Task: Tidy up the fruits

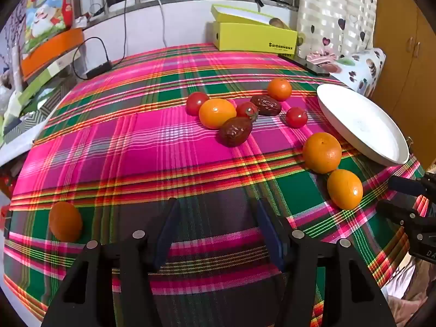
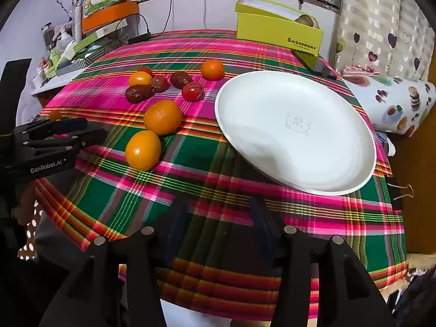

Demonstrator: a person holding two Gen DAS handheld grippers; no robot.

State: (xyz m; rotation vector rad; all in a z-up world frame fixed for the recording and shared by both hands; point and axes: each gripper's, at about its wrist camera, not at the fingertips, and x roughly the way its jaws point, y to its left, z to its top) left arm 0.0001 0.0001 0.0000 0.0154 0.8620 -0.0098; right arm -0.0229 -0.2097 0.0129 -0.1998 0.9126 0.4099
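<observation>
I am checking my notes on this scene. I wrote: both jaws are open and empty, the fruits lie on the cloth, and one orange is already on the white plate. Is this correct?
Not quite. The white plate is empty, as the right wrist view shows; every orange, such as the nearest one, lies on the cloth. The rest stands: the left gripper and right gripper have open, empty jaws.

Legible markings, two found: "SHISHANGNX" in black capitals on the side of the open yellow-green cardboard box at the table's far edge; "GenRobot.AI" in white on the black body of the left gripper, seen from the right wrist view
</observation>
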